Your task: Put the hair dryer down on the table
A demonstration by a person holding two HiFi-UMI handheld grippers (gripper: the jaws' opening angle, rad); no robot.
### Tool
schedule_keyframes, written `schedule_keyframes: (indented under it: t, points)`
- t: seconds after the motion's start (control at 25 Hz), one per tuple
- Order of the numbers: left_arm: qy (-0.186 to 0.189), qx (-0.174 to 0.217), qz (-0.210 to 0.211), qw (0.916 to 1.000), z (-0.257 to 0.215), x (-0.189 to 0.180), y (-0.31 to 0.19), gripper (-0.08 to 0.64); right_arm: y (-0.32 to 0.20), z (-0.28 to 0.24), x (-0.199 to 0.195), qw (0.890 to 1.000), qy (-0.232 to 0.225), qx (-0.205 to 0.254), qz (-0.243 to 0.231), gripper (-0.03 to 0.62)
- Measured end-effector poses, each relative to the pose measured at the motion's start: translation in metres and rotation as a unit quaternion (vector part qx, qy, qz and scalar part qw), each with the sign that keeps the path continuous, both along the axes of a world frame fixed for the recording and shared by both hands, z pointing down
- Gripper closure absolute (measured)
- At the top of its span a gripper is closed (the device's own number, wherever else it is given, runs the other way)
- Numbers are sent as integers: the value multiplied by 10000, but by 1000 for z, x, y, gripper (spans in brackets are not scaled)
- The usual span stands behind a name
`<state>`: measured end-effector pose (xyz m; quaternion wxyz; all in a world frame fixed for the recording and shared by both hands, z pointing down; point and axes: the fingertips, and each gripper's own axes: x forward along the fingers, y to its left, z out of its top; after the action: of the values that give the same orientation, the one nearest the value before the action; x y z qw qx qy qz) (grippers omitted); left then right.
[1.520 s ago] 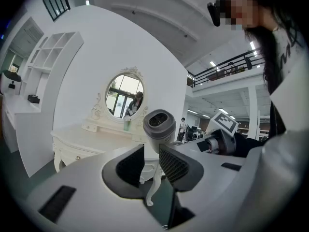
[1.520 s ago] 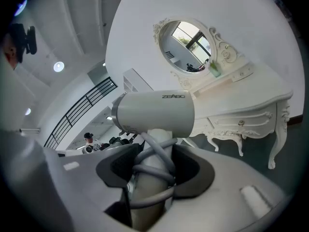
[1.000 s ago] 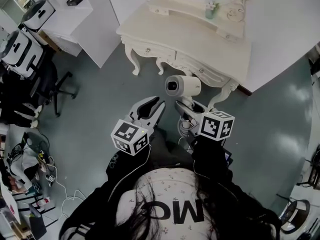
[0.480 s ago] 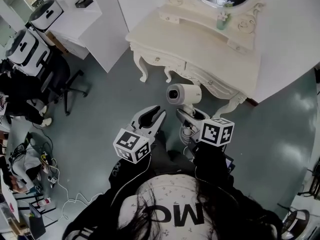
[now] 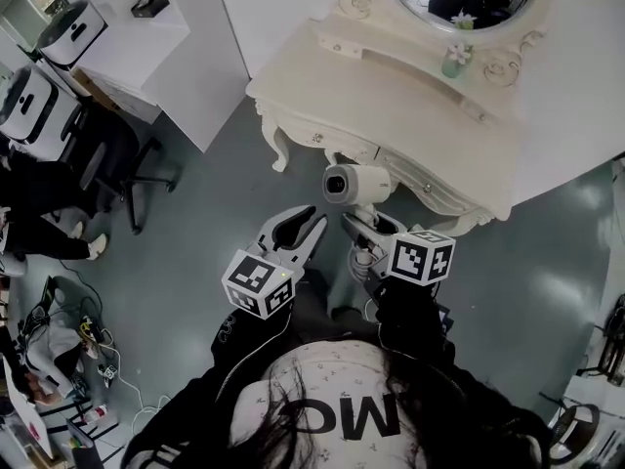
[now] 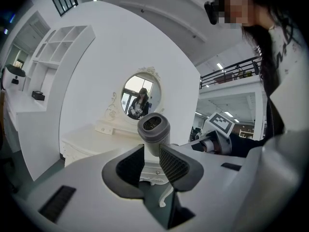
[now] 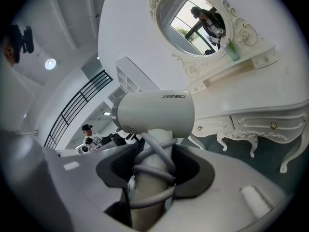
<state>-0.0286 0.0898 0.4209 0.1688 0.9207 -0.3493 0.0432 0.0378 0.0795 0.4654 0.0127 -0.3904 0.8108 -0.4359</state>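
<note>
White plastic hair dryer (image 5: pixel 357 184) mid-frame, grey cord looped round its handle. Cream carved dressing table (image 5: pixel 391 106) upper right, dull teal floor (image 5: pixel 195 262) lower left. Pale grey left gripper (image 5: pixel 291 225) and right gripper (image 5: pixel 369 231), both with black-and-white marker cubes. Tiny green bottle (image 5: pixel 453 62) up top.

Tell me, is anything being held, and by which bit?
The right gripper holds the hair dryer by its handle; the left gripper holds nothing.

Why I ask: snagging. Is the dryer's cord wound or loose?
Wound: the cord loops round the handle of the hair dryer, held by the right gripper.
</note>
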Motion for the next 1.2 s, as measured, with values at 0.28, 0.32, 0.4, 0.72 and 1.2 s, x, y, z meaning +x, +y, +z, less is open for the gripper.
schedule_keyframes:
  t: [0.28,0.32,0.4,0.72,1.2]
  points:
    - [-48,49,243,9997,-3,-48,-76,465,-74,-2,-48,9997,-28,-61,249,376]
    - [-46,60,256,9996,-4,-55,-87,465,-83,-2,-54,9996,-24,-68,280,376]
    - [-28,92,274,9996,-5,-69,-105,465,-98,-3,-67,9995,-13,-51,316,376]
    - [-7,88,261,9996,-3,-104,-147,464,-135,-1,-95,9992,31,-68,398,376]
    - [-65,-53,50,10000,10,-108,-194,465,-188,17,-80,9987,119,-259,414,376]
